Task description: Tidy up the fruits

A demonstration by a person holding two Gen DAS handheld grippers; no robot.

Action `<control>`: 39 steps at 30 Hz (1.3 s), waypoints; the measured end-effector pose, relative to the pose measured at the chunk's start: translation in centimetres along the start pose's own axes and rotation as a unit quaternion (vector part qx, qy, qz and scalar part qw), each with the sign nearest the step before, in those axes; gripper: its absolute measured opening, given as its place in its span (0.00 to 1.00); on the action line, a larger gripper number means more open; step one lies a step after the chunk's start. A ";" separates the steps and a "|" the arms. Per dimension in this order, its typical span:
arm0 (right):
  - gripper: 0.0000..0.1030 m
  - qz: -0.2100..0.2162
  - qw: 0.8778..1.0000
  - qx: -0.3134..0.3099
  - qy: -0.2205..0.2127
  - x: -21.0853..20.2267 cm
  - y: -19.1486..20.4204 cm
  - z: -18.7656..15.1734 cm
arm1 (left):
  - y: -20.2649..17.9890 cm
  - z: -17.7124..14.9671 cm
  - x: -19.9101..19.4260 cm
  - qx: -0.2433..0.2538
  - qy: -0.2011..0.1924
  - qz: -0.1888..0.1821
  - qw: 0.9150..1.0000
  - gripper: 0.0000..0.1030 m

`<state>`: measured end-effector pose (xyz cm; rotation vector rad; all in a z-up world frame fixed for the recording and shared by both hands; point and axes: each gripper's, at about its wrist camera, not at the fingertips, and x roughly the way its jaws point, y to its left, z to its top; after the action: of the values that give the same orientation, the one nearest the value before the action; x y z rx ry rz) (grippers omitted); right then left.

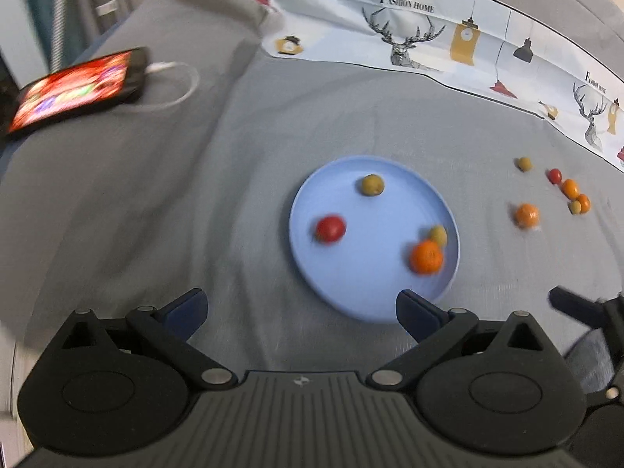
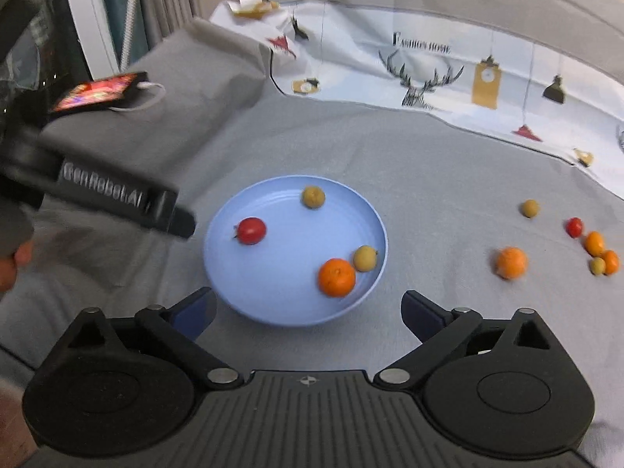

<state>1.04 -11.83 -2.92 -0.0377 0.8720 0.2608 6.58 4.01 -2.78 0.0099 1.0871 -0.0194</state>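
Observation:
A light blue plate (image 1: 374,284) (image 2: 280,292) lies on a grey sheet. It holds a red tomato (image 1: 330,228) (image 2: 251,230), an orange (image 1: 426,257) (image 2: 337,277) and two olive-green fruits (image 1: 371,185) (image 2: 312,196), one of which touches the orange. To the right, loose on the sheet, lie another orange (image 1: 526,215) (image 2: 511,262) and several small fruits (image 1: 570,188) (image 2: 594,243). My left gripper (image 1: 302,304) is open and holds nothing, near the plate's front-left rim. My right gripper (image 2: 308,304) is open and holds nothing, over the plate's near rim.
A phone (image 1: 78,85) (image 2: 97,91) with a lit screen and a white cable rests on a raised grey fold at the far left. A white printed cloth (image 1: 429,39) (image 2: 429,78) covers the back. The left tool's black body (image 2: 101,187) reaches in left of the plate.

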 end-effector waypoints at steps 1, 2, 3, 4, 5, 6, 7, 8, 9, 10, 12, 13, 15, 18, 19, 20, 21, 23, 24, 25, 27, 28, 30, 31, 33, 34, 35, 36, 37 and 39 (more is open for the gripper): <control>0.99 0.001 1.000 -0.003 -0.006 -0.9 0.2 -0.3 | 0.1 -0.8 -0.7 -0.004 -0.005 0.005 1.000 1.00; 0.99 0.001 1.000 -0.008 -0.013 -1.9 0.5 -0.7 | 0.3 -1.6 -1.4 -0.007 -0.011 0.009 1.000 1.00; 0.99 0.000 1.000 -0.014 -0.022 -2.8 0.7 -1.0 | 0.2 -2.2 -2.1 -0.007 -0.017 0.012 1.000 1.00; 0.99 -0.002 0.999 -0.020 -0.032 -3.6 0.9 -1.3 | 0.2 -2.8 -2.7 -0.006 -0.023 0.014 1.000 1.00; 0.99 -0.004 0.999 -0.025 -0.041 -4.3 1.1 -1.5 | -0.1 -3.4 -3.3 -0.004 -0.028 0.016 0.999 1.00; 0.99 -0.007 0.998 -0.027 -0.050 -5.1 1.2 -1.7 | -0.3 -3.9 -3.8 -0.003 -0.032 0.016 0.999 1.00; 0.99 -0.009 0.998 -0.026 -0.057 -5.8 1.2 -2.0 | -0.5 -4.4 -4.3 -0.001 -0.036 0.015 0.999 1.00; 0.99 -0.012 0.997 -0.024 -0.065 -6.5 1.3 -2.2 | -0.8 -4.9 -4.8 0.001 -0.040 0.013 0.999 1.00; 0.99 -0.013 0.997 -0.024 -0.073 -7.1 1.3 -2.3 | -1.0 -5.2 -5.3 0.003 -0.043 0.012 0.999 1.00; 0.99 -0.015 0.996 -0.024 -0.080 -7.8 1.4 -2.6 | -1.2 -5.6 -5.8 0.005 -0.048 0.012 0.999 1.00; 0.99 -0.018 0.996 -0.024 -0.090 -8.8 1.5 -3.0 | -1.5 -6.2 -6.7 0.006 -0.057 0.011 0.998 1.00; 0.99 -0.018 0.995 -0.023 -0.093 -9.3 1.5 -3.3 | -1.6 -6.5 -7.1 0.006 -0.061 0.012 0.998 1.00; 0.99 -0.018 0.995 -0.024 -0.098 -10.2 1.6 -3.8 | -1.8 -6.9 -7.9 0.007 -0.068 0.012 0.998 1.00; 0.99 -0.021 0.993 -0.028 -0.114 -11.5 1.8 -4.1 | -2.1 -7.5 -8.9 0.009 -0.078 0.011 0.997 1.00; 0.99 -0.022 0.992 -0.030 -0.120 -11.8 1.9 -4.2 | -2.2 -7.7 -9.2 0.009 -0.082 0.011 0.997 1.00; 0.99 -0.023 0.992 -0.032 -0.124 -12.1 2.0 -4.3 | -2.2 -7.8 -9.5 0.009 -0.085 0.011 0.996 1.00; 0.99 -0.024 0.991 -0.033 -0.127 -12.3 2.1 -4.5 | -2.3 -7.9 -9.8 0.010 -0.088 0.011 0.996 1.00; 0.99 -0.025 0.990 -0.034 -0.132 -12.7 2.2 -4.6 | -2.3 -8.0 -10.0 0.011 -0.092 0.012 0.996 1.00; 0.99 -0.026 0.990 -0.036 -0.133 -12.9 2.3 -4.8 | -2.3 -8.0 -10.1 0.011 -0.093 0.012 0.995 1.00; 0.99 -0.027 0.990 -0.036 -0.135 -13.1 2.3 -4.8 | -2.3 -8.0 -10.3 0.012 -0.095 0.013 0.995 1.00; 0.99 -0.029 0.989 -0.038 -0.139 -13.3 2.5 -4.9 | -2.4 -8.1 -10.5 0.013 -0.099 0.014 0.995 1.00; 0.99 -0.031 0.989 -0.039 -0.140 -13.3 2.6 -4.9 | -2.4 -8.2 -10.6 0.013 -0.100 0.014 0.995 1.00; 0.99 -0.031 0.989 -0.040 -0.140 -13.4 2.7 -4.9 | -2.4 -8.2 -10.6 0.015 -0.100 0.014 0.995 1.00; 0.99 -0.031 0.989 -0.040 -0.140 -13.4 2.7 -5.0 | -2.4 -8.2 -10.6 0.015 -0.101 0.013 0.995 1.00; 0.99 -0.032 0.989 -0.041 -0.139 -13.4 2.8 -4.9 | -2.3 -8.2 -10.6 0.016 -0.100 0.013 0.995 1.00; 0.99 -0.032 0.989 -0.042 -0.139 -13.4 2.8 -4.9 | -2.3 -8.2 -10.5 0.017 -0.100 0.012 0.995 1.00; 0.99 -0.032 0.989 -0.043 -0.139 -13.4 2.9 -4.9 | -2.3 -8.2 -10.5 0.017 -0.099 0.012 0.995 1.00; 0.99 -0.032 0.989 -0.043 -0.138 -13.3 2.9 -4.9 | -2.3 -8.2 -10.4 0.017 -0.099 0.012 0.995 1.00; 0.99 -0.033 0.989 -0.044 -0.138 -13.3 2.9 -4.9 | -2.3 -8.2 -10.4 0.017 -0.099 0.012 0.995 1.00; 0.99 -0.033 0.989 -0.045 -0.137 -13.2 2.9 -4.8 | -2.3 -8.2 -10.3 0.017 -0.098 0.012 0.995 1.00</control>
<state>-11.41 -12.47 4.23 -0.1112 0.5852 0.2374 -5.53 1.99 2.51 0.0506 0.8910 -0.0157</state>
